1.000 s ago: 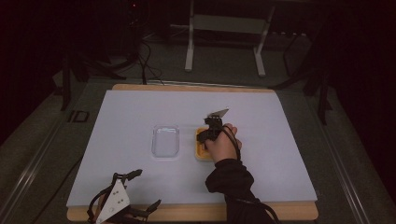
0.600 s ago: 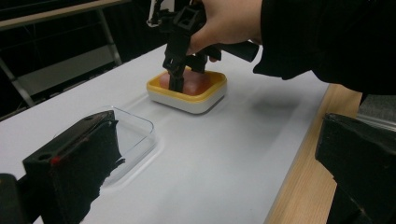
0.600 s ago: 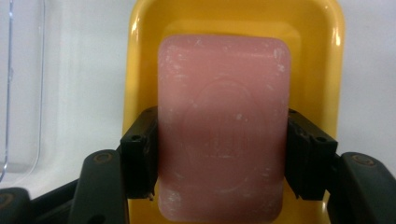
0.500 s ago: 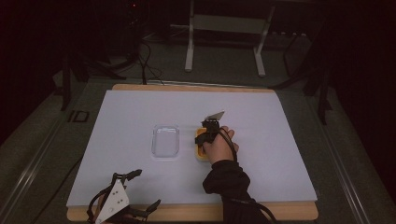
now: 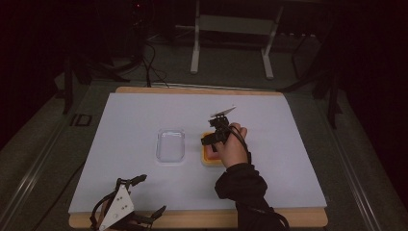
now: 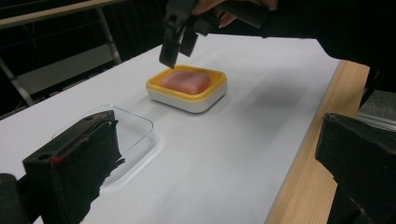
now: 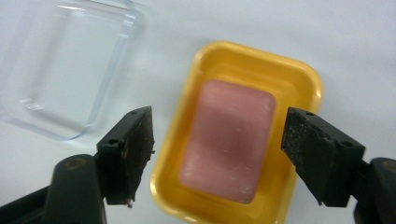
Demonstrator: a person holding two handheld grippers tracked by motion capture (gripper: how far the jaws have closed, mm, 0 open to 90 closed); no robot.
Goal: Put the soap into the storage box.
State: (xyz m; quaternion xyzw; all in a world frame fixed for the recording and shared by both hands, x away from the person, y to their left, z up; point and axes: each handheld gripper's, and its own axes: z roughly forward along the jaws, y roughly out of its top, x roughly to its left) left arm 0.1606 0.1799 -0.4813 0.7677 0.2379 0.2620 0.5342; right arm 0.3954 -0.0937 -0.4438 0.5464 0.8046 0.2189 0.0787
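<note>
A yellow dish [image 7: 261, 60] with a white base holds a pink soap-like block [image 7: 229, 140] on the white sheet. My right gripper [image 7: 219, 135] hangs open just above it, one jaw on each side of the block, touching nothing. In the high view, the hand and right gripper [image 5: 211, 139] cover part of the dish [image 5: 210, 159]. A clear plastic lid [image 5: 171, 145] lies apart, to the dish's left. My left gripper [image 5: 127, 211] rests open at the table's front left edge. Its own view looks across the lid [image 6: 126, 135] to the dish [image 6: 187, 86] and the right gripper [image 6: 177, 42].
The white sheet [image 5: 288, 159] covers a wooden board [image 5: 288, 219] whose edge shows along the front. Behind the table stand a metal frame [image 5: 231, 43] and dark cables [image 5: 151, 62] on the floor.
The right hand has shifted only slightly above the dish, the gripper staying open over the block. The left gripper has not moved.
</note>
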